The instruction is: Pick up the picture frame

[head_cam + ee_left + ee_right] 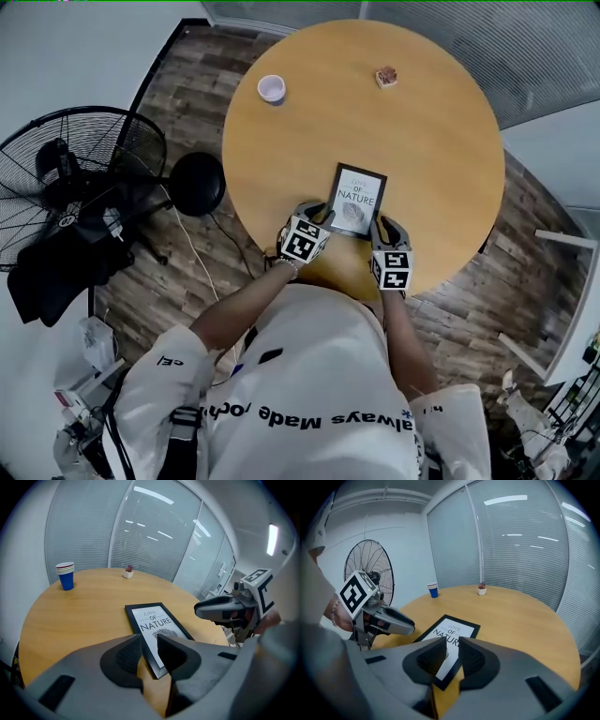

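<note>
The picture frame (pixel 357 200), black-edged with a "Love of Nature" print, lies on the round wooden table (pixel 422 122) near the front edge. My left gripper (pixel 323 217) is at its near left corner and my right gripper (pixel 380 225) at its near right corner. In the left gripper view the jaws of the left gripper (pixel 150 651) stand close together with the black left border of the frame (pixel 152 620) between them. In the right gripper view the right gripper (pixel 452 656) is likewise narrowed on the frame (pixel 452 630) at its near corner.
A stack of paper cups (pixel 271 88) and a small potted plant (pixel 386 76) stand at the table's far side. A floor fan (pixel 75 178) and a black stool (pixel 197 183) are left of the table. Glass walls with blinds lie beyond it.
</note>
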Demonstrator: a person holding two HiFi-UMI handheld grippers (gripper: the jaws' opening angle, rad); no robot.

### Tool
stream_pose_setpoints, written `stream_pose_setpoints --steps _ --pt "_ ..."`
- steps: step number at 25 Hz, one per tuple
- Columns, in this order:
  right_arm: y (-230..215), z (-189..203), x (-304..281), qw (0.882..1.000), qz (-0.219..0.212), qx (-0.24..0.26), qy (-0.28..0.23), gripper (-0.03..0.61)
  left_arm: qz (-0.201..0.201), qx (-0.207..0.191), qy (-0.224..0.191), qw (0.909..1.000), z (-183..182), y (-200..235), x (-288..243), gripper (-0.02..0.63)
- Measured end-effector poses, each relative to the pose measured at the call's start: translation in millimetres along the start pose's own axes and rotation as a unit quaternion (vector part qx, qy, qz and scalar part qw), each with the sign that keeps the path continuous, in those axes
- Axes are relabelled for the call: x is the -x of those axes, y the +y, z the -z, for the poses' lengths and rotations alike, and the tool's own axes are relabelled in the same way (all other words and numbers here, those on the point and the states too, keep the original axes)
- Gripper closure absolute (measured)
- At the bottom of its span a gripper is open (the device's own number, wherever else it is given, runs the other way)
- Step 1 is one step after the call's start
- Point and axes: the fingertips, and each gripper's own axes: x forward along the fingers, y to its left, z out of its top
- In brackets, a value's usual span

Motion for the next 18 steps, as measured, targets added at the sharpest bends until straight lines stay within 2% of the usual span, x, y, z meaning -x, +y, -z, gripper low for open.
stream_pose_setpoints --steps 13,18 --pt "-9 45 -36 0.998 0.004 -0.03 0.062 0.479 0.004 0.014 0.043 0.999 28 14 -30 0.508" --pt "-9 54 -43 0.996 0.0 -0.045 0.076 0.472 0.007 0.016 0.041 0.999 29 13 -36 0.505"
